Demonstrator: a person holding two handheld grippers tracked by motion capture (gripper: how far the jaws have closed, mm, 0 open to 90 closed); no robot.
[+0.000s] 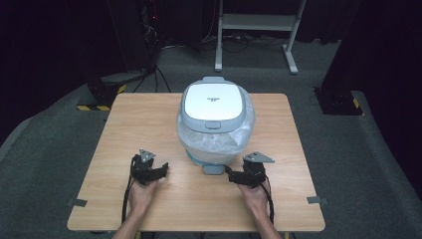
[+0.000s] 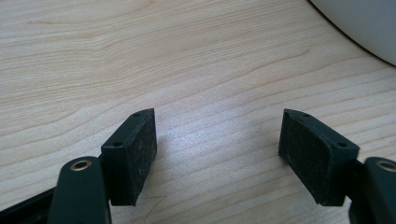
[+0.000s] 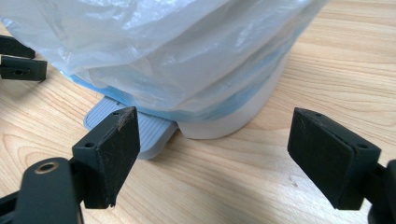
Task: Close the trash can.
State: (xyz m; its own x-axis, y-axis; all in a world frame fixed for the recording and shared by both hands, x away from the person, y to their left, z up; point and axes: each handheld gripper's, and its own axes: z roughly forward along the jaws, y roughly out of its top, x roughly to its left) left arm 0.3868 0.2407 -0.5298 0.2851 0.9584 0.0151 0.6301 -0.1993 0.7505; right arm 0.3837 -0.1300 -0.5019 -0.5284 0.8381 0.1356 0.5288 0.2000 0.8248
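Pedal bin (image 1: 215,119) at table centre, both grippers open in front of it.

The pedal bin is a rounded unit with a white lid (image 1: 213,101) in a grey rim, closed, and a translucent plastic liner (image 1: 214,142) folded down over the body. Its axis is vertical; its grey ribbed foot pedal (image 3: 133,127) projects from the base toward the person, and the hinge side faces away. It stands on the wooden table (image 1: 149,124), slightly toward the far edge. The right gripper (image 3: 215,154) sits just in front of the base, near the pedal, jaws apart with nothing between them. The left gripper (image 2: 217,154) rests over bare tabletop, left of the bin, jaws likewise spread and empty. Each is held in a hand entering from the near edge.
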